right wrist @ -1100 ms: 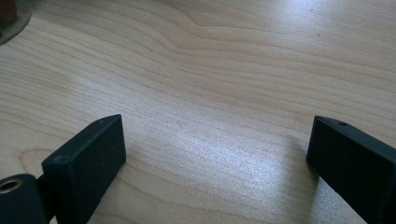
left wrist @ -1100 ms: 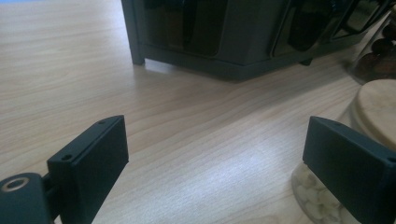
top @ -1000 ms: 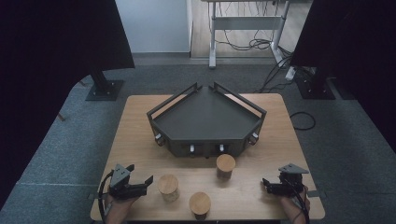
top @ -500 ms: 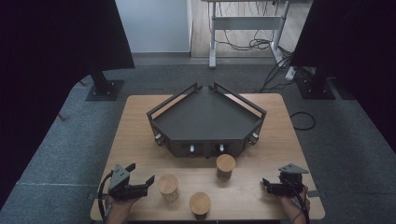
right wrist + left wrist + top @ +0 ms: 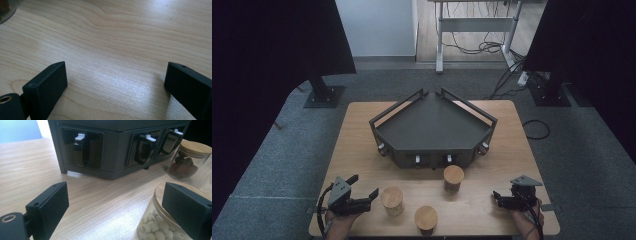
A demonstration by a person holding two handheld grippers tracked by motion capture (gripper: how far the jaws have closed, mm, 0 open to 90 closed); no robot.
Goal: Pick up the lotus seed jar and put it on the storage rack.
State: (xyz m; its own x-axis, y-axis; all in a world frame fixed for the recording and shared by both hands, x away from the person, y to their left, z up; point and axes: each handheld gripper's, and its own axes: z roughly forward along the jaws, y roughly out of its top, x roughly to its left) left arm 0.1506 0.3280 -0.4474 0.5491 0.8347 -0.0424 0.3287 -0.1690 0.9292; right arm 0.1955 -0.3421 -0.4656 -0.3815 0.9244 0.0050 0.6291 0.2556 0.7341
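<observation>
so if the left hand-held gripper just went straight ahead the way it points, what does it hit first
Probably the glass jar of pale round pieces with a wooden lid, just off the left hand-held gripper, by its right jaw. Dead centre looks free up to the dark grey angular rack, though depth is unclear.

We are looking down on the table (image 5: 362,130), and the corner-shaped rack (image 5: 432,127) is sitting at its middle, toward the far side. Three jars are standing on the near half: the right jar (image 5: 453,178) is standing just before the rack's near face, the left jar (image 5: 392,201) is sitting nearer and to the left, and the middle jar (image 5: 426,219) is sitting nearest the table's near edge, between the other two. The left gripper (image 5: 364,192) is resting at the near left, just left of the left jar. The right gripper (image 5: 496,199) is lying at the near right, well apart from the jars.
</observation>
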